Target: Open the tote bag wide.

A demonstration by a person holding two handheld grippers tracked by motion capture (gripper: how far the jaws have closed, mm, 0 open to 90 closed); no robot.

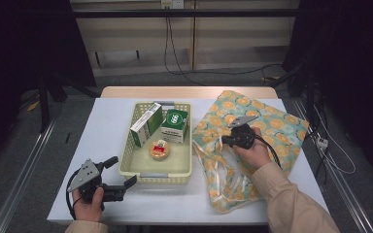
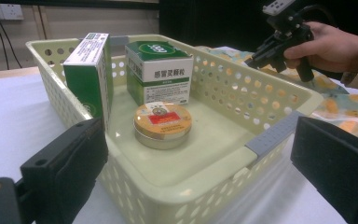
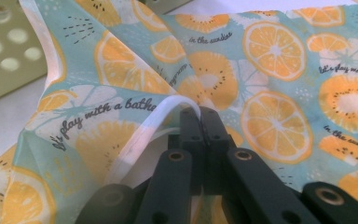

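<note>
Pinching the fruit-print cloth (image 3: 270,93), the right gripper (image 3: 200,114) is clamped; the left gripper (image 1: 121,172) gapes beside the basket (image 1: 126,167).

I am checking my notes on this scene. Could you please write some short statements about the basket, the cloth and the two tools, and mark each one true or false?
1. The right tool is shut on the white edge of the orange-print cloth. True.
2. The basket holds two green-and-white boxes and a round tin. True.
3. The left tool grips the basket's rim. False: its jaws stand open near the basket's front corner, holding nothing.
4. The cloth lies inside the basket. False: it lies on the table, beside the basket.
5. The round tin stands on top of a box. False: it rests on the basket floor.
</note>
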